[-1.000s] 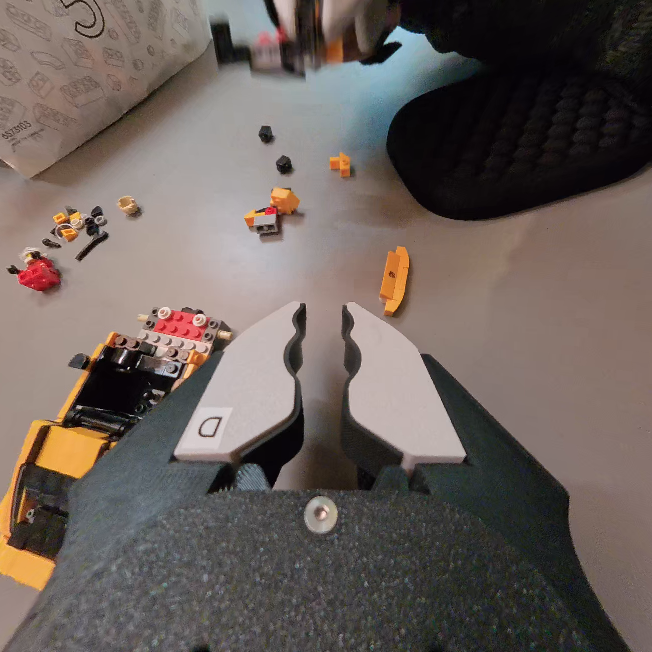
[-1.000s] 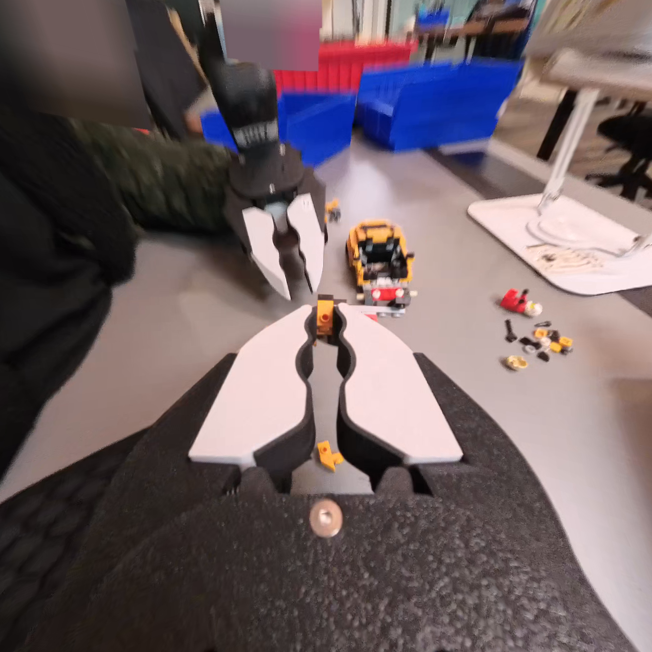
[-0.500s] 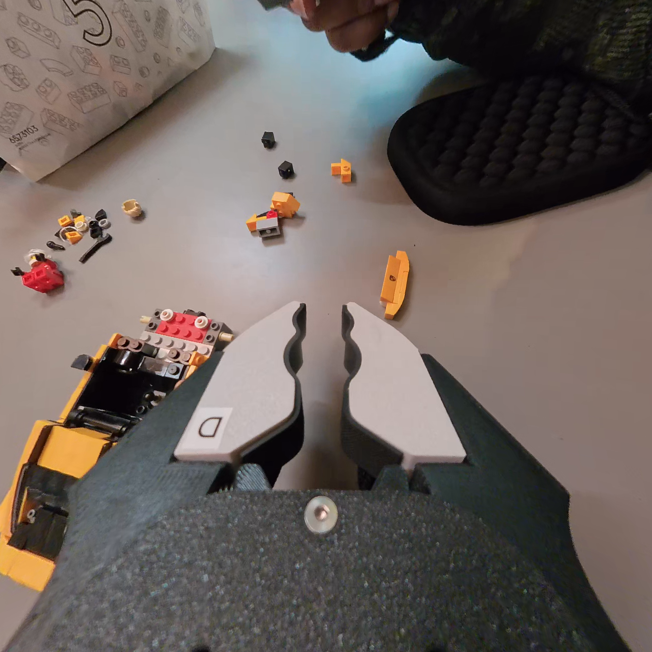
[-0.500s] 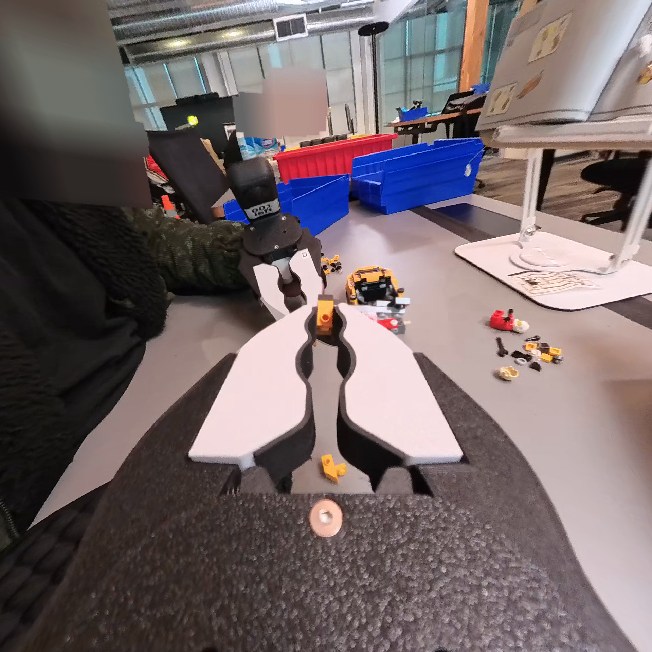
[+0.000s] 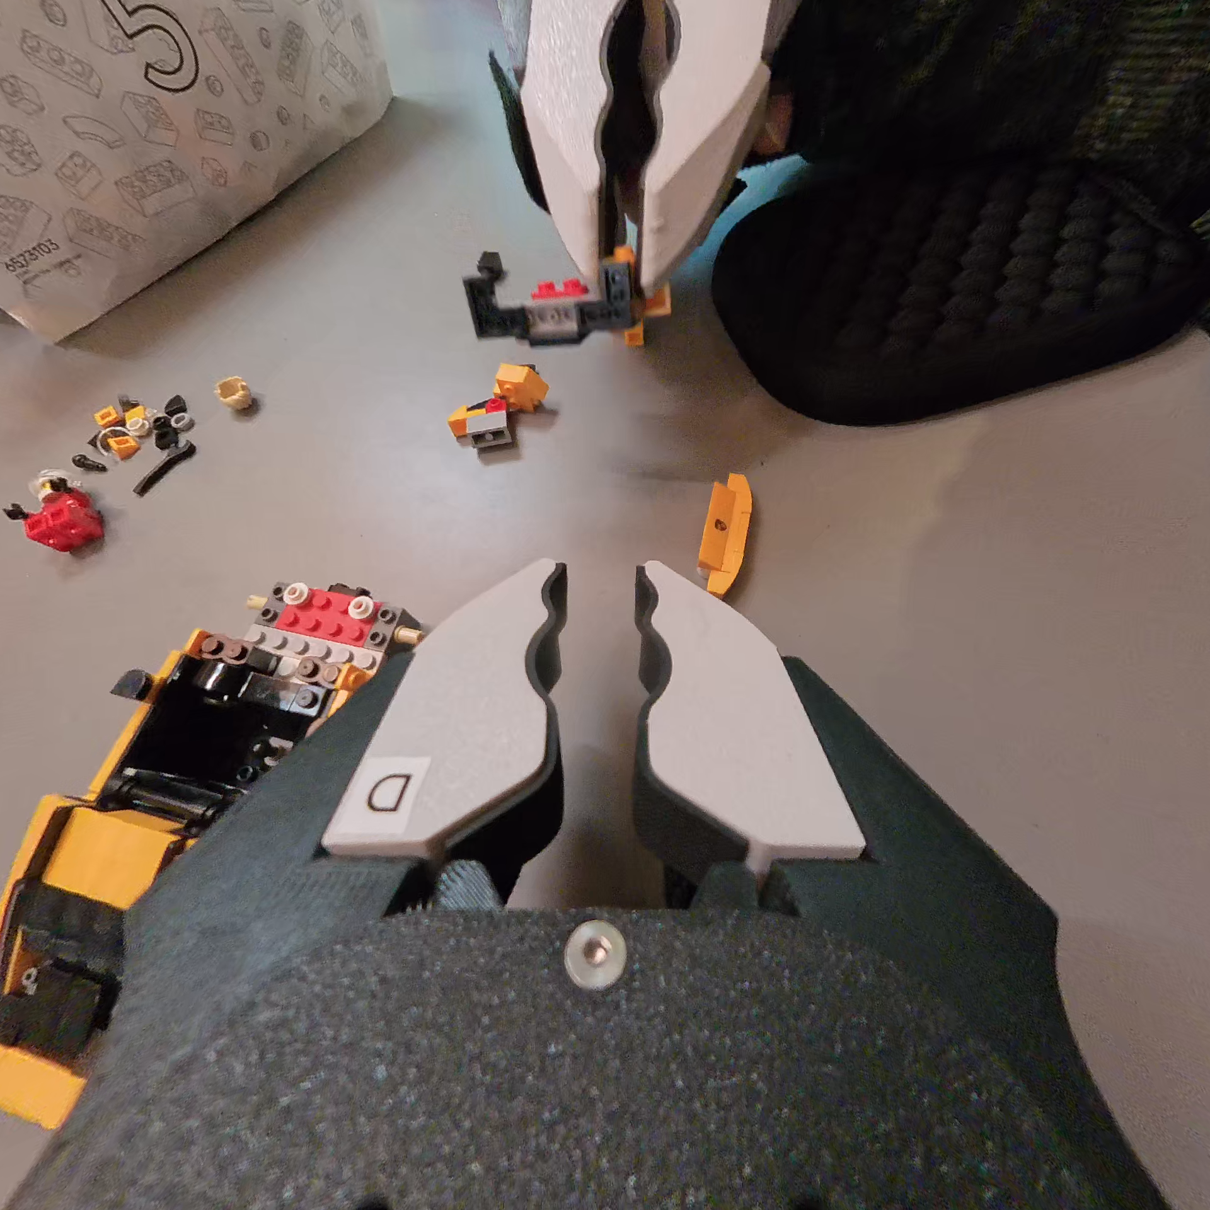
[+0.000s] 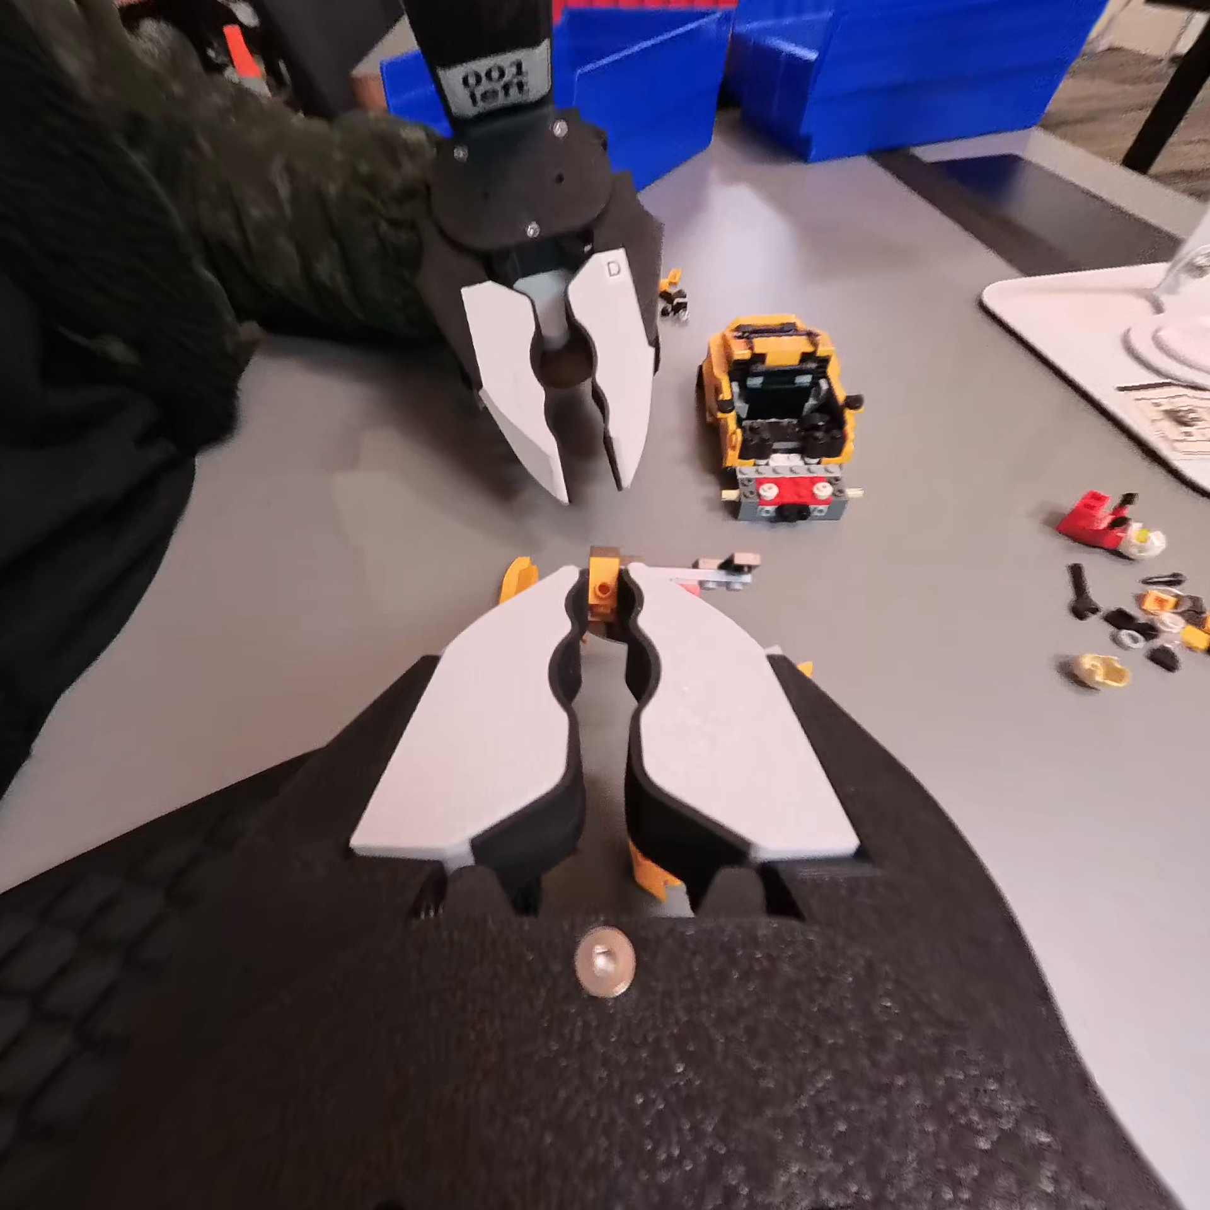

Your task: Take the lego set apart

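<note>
Landmark: yellow car body, partly stripped, roof off, red-and-grey front plates exposed, sitting on the grey table.

Right gripper: jaws closed on a small sub-assembly, black/grey with red studs and an orange brick at the pinched end. In the left wrist view it hangs sideways off the fingertips, low over the table and well ahead of the car's front. Can't tell if it touches the table.

Left gripper: jaws parted by a narrow gap, empty, just beside the car's front corner, tips aimed toward the sub-assembly.

Loose bits: orange curved panel near the left gripper's tips on the side away from the car; small orange/grey clump between car and sub-assembly; red piece and pile of tiny parts off to the car's other side.

Risks, my read:
- Grip is only on one end, so the long arm acts as a lever; a twist could snap off the wrong joint or pop the piece out.
- Left jaws look barely wide enough for the free end; a misaligned approach would knock it rather than grasp it.
- Released bricks could scatter into the clump below.
</note>
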Available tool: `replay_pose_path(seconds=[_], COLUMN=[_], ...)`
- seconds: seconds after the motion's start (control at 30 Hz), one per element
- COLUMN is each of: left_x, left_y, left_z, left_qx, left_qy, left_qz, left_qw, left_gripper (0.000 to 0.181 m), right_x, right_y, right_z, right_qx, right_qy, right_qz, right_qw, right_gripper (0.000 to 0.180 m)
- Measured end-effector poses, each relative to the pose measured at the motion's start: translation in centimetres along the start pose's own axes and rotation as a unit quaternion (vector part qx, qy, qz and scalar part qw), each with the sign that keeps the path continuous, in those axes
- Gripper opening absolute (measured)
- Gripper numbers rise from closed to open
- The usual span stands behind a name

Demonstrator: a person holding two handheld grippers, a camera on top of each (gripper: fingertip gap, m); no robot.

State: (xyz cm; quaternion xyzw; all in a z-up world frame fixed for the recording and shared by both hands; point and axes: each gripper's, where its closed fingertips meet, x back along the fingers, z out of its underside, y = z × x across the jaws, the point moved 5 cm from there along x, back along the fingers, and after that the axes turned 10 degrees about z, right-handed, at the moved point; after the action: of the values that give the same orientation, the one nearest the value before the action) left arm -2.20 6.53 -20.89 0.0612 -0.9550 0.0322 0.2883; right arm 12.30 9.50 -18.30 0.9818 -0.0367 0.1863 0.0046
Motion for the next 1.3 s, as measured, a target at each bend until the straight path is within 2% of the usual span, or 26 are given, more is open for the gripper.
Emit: replay_pose_path(seconds=[0.2,0.33,0.43,0.57,0.7,0.87,0.97,1.3], left_x=[0.0,0.0,0.0,0.3,0.5,0.1,-0.1,0.4], left_y=[0.1,0.2,0.2,-0.1,-0.8,-1.6,-2.3,-2.2], left_z=[0.0,0.1,-0.1,-1.3,-3.1,-5.4,-5.9,-5.4], left_qx=[-0.002,0.000,0.000,0.008,0.017,0.017,0.023,0.023], left_qy=[0.001,0.001,-0.007,-0.058,-0.124,-0.180,-0.202,-0.196], left_qz=[-0.005,-0.007,-0.010,0.001,0.026,0.048,0.082,0.080], left_qw=[1.000,1.000,1.000,0.998,0.992,0.982,0.976,0.977], left_gripper=[0.020,0.021,0.023,0.028,0.033,0.047,0.049,0.026], right_x=[-1.3,-1.4,-0.7,1.2,2.1,1.4,0.9,0.4], right_y=[0.8,0.9,1.2,1.7,1.8,3.1,3.8,3.9], right_z=[1.0,1.0,-0.5,-3.1,-3.9,-3.7,-3.4,-2.8], right_qx=[0.030,0.029,-0.008,-0.063,-0.091,-0.081,-0.071,-0.052], right_qy=[0.045,0.039,-0.030,-0.150,-0.196,-0.173,-0.153,-0.119], right_qz=[0.001,-0.002,-0.038,-0.107,-0.144,-0.186,-0.197,-0.178], right_qw=[0.999,0.999,0.999,0.981,0.966,0.964,0.966,0.975], right_gripper=[0.008,0.008,0.008,0.008,0.008,0.008,0.008,0.009])
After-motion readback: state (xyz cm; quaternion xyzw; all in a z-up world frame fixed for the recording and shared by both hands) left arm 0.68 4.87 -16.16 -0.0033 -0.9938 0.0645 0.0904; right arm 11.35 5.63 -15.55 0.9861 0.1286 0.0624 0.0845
